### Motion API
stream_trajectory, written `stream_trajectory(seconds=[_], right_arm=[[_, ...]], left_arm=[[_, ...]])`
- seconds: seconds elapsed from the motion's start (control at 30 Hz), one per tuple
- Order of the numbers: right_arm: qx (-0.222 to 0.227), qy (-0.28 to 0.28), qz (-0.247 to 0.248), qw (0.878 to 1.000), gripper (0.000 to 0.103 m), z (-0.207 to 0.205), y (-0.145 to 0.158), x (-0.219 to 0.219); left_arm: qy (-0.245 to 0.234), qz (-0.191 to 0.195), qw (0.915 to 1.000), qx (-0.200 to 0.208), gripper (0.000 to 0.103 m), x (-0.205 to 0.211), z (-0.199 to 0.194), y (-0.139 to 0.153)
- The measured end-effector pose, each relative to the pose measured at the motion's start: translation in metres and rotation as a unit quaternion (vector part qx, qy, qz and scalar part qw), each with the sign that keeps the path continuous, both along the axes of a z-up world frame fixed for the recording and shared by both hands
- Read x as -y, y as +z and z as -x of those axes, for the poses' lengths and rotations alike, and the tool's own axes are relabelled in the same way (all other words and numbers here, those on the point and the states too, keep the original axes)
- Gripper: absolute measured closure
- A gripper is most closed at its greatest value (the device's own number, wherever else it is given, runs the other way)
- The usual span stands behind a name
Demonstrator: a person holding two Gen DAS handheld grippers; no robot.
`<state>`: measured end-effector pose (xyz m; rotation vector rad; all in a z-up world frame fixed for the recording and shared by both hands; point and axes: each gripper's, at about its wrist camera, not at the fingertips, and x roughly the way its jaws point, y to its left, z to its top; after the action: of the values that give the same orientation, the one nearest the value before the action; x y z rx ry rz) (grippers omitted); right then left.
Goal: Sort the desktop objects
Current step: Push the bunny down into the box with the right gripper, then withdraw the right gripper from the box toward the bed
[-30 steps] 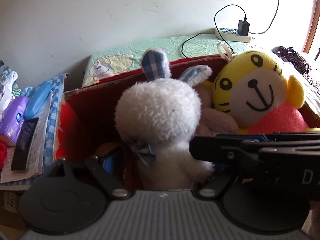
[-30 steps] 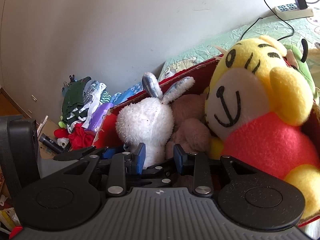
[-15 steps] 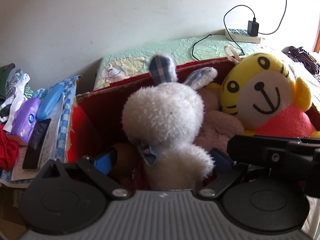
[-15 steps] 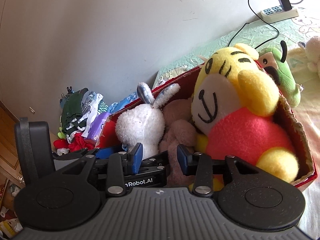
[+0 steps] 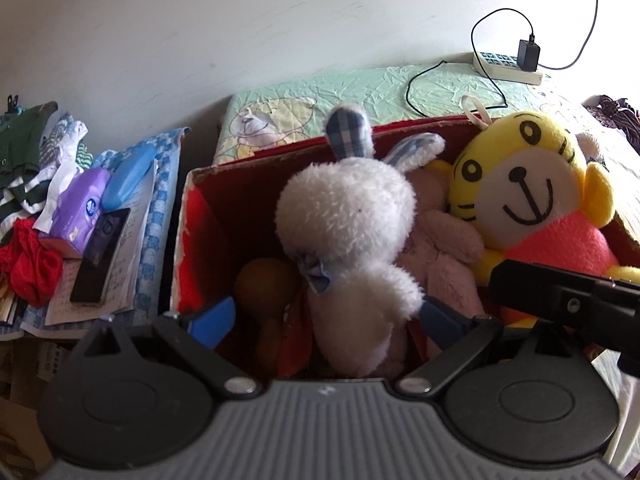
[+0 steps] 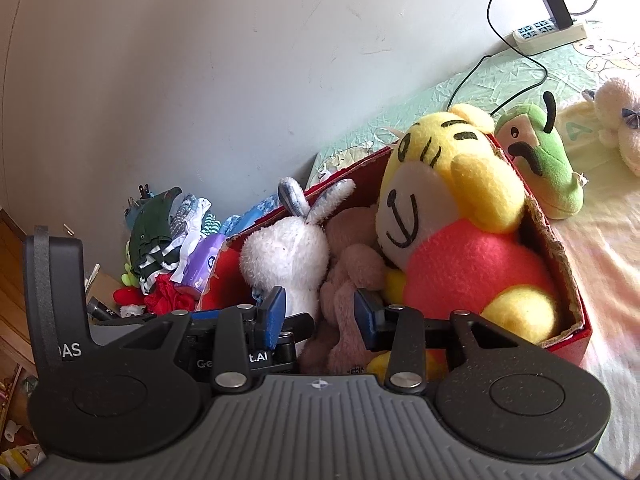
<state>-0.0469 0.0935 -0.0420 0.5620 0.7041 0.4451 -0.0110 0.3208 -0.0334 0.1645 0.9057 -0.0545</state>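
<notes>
A white plush rabbit (image 5: pixel 348 232) with checked ears stands in the red cardboard box (image 5: pixel 192 184), beside a pink bear (image 5: pixel 444 248) and a yellow tiger plush (image 5: pixel 524 192). My left gripper (image 5: pixel 326 320) is open, its blue fingertips spread either side of the rabbit's lower body without pinching it. My right gripper (image 6: pixel 320 314) is also open, hovering at the box's near side in front of the pink bear (image 6: pixel 352 276), between the rabbit (image 6: pixel 288 256) and the tiger (image 6: pixel 452 208). In the left wrist view its black body (image 5: pixel 568 300) crosses the lower right.
A brown rounded object (image 5: pixel 264 284) lies low in the box. Left of the box lie a purple tissue pack (image 5: pixel 80 204), a phone (image 5: pixel 100 256), papers and red cloth (image 5: pixel 32 268). A green plush (image 6: pixel 540 160) and a cream bear (image 6: pixel 620 120) lie on the bedding. Behind is a power strip (image 5: pixel 506 66).
Both grippers have drawn back and up from the box, so the toys look smaller. The right fingers stand a little wider apart. The toys have stayed in place.
</notes>
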Motion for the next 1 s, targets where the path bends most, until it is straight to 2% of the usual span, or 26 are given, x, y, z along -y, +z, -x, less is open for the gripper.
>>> stream_trajectory(seconds=[0.2, 0.7, 1.0], right_arm=[[0.002, -0.001, -0.002, 1.000, 0.062, 0.005, 0.002, 0.001], [0.009, -0.007, -0.009, 1.000, 0.061, 0.016, 0.004, 0.010], [0.005, 0.005, -0.021, 1.000, 0.061, 0.012, 0.005, 0.023]], left_arm=[[0.015, -0.024, 0.9996, 0.003, 0.004, 0.001, 0.009, 0.004], [0.019, -0.054, 0.9984, 0.002, 0.003, 0.013, 0.016, 0.006], [0.040, -0.068, 0.9968, 0.005, 0.003, 0.028, 0.018, 0.012]])
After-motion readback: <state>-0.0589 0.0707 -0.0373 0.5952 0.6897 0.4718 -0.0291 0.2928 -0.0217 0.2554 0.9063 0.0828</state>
